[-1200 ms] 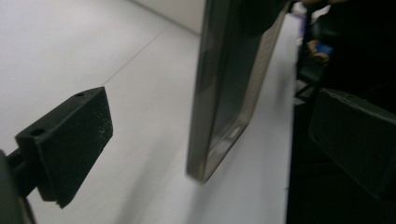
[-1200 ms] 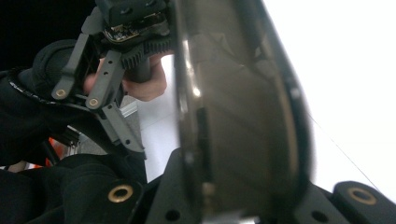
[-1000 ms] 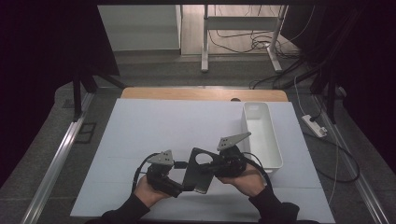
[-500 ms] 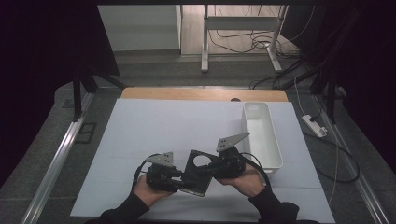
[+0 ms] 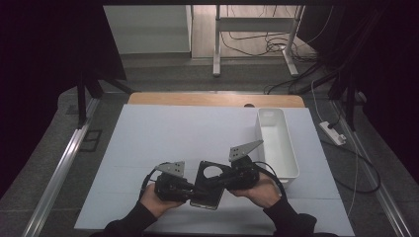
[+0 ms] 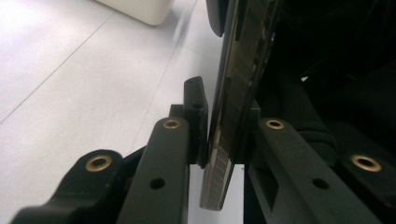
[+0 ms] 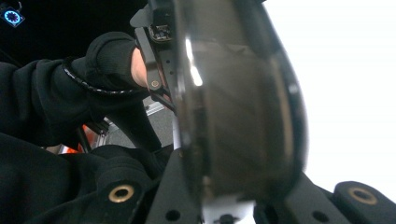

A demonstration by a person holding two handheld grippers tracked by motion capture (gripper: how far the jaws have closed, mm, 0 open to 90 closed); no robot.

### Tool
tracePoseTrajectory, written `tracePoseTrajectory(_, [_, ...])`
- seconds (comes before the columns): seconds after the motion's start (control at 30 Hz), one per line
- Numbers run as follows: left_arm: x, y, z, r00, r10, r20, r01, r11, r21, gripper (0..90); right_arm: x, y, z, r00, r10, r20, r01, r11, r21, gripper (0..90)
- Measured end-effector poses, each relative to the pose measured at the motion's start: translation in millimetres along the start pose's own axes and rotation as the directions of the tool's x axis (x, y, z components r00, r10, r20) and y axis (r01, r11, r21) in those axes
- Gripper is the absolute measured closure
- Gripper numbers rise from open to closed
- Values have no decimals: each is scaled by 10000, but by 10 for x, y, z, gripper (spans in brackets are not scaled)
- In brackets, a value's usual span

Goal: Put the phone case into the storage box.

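Both pairs of jaws are clamping the same thing: a flat black plate (image 5: 207,185) with a round hole, held just above the white table (image 5: 163,133) near its front edge, between the two hands. In the left gripper view the left gripper (image 6: 223,135) has just been closing, and its pads are now pressing on the plate's thin edge (image 6: 233,93), which is running straight away from that camera. The right gripper (image 7: 233,205) is pinching the opposite side, its jaws drawn narrow on the plate (image 7: 243,116), though the close blur makes the exact contact hard to read. From above, the plate's long axis is running front to back, tilted slightly, with the left gripper (image 5: 173,186) at its left edge and the right gripper (image 5: 239,177) at its right, so neither hand is nearer. Both forearms are coming in from the bottom, wrists turned inward toward each other. Behind and to the right, the white bin (image 5: 291,148) is lying closer to the right hand.
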State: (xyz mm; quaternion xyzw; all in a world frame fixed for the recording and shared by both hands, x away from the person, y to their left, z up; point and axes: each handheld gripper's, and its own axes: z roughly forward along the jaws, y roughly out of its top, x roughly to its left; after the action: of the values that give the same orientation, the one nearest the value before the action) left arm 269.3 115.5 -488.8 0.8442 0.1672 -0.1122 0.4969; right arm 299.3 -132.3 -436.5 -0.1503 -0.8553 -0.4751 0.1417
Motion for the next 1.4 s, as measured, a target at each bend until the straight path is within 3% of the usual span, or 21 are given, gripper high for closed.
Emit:
tracePoseTrajectory(0.07, [-21,14,6,9996,274,61,-275,9996,95,840,-12,1,-2,10000,55,-70,-55,10000,-56,827])
tracePoseTrajectory(0.33, [-62,41,-13,9987,485,-185,-484,9988,56,844,-2,5,-14,9999,106,-135,-110,9995,-288,804])
tracePoseTrajectory(0.47, [-82,56,6,9981,429,-436,-420,9989,199,844,7,14,-14,9986,9,527,19,9986,-524,615])
tracePoseTrajectory(0.5, [-82,56,6,9981,429,-436,-420,9989,199,844,7,14,-14,9986,9,527,19,9986,-524,615])
tracePoseTrajectory(0.6, [-78,56,6,9974,309,-651,-288,9990,335,844,0,20,-20,9941,11,1088,55,9982,-601,499])
tracePoseTrajectory(0.63, [-76,57,1,9958,237,-885,-201,9989,418,843,-3,27,-30,9899,41,1420,51,9979,-646,415])
tracePoseTrajectory(0.7, [-72,56,-4,9950,186,-984,-143,9989,441,843,-5,31,-35,9880,37,1544,62,9980,-634,380])
tracePoseTrajectory(0.8, [-66,53,-18,9925,54,-1224,2,9990,458,843,-9,38,-57,9741,127,2259,75,9961,-882,252])
tracePoseTrajectory(0.83, [-63,53,-23,9916,21,-1291,38,9990,456,843,-9,38,-57,9741,127,2259,75,9961,-882,252])
tracePoseTrajectory(0.93, [-53,50,-40,9876,-195,-1560,268,9986,447,843,-15,40,-82,9570,168,2898,132,9948,-1011,146])
tracePoseTrajectory(1.1, [-24,43,-70,9792,-650,-1920,748,9962,442,842,1,43,-120,9295,86,3688,312,9943,-1019,43])
tracePoseTrajectory(1.17, [-7,34,-75,9754,-843,-2035,958,9943,474,842,0,45,-138,9179,-27,3969,412,9952,-886,15])
tracePoseTrajectory(1.23, [9,24,-76,9699,-1076,-2184,1211,9914,490,842,-4,48,-151,9100,31,4145,372,9953,-891,0])
tracePoseTrajectory(1.27, [9,24,-76,9699,-1076,-2184,1211,9914,490,841,-4,48,-151,9100,31,4145,372,9953,-891,0])
tracePoseTrajectory(1.4, [23,19,-81,9622,-1296,-2397,1459,9880,514,841,-15,49,-193,8911,-7,4537,429,9956,-828,0])
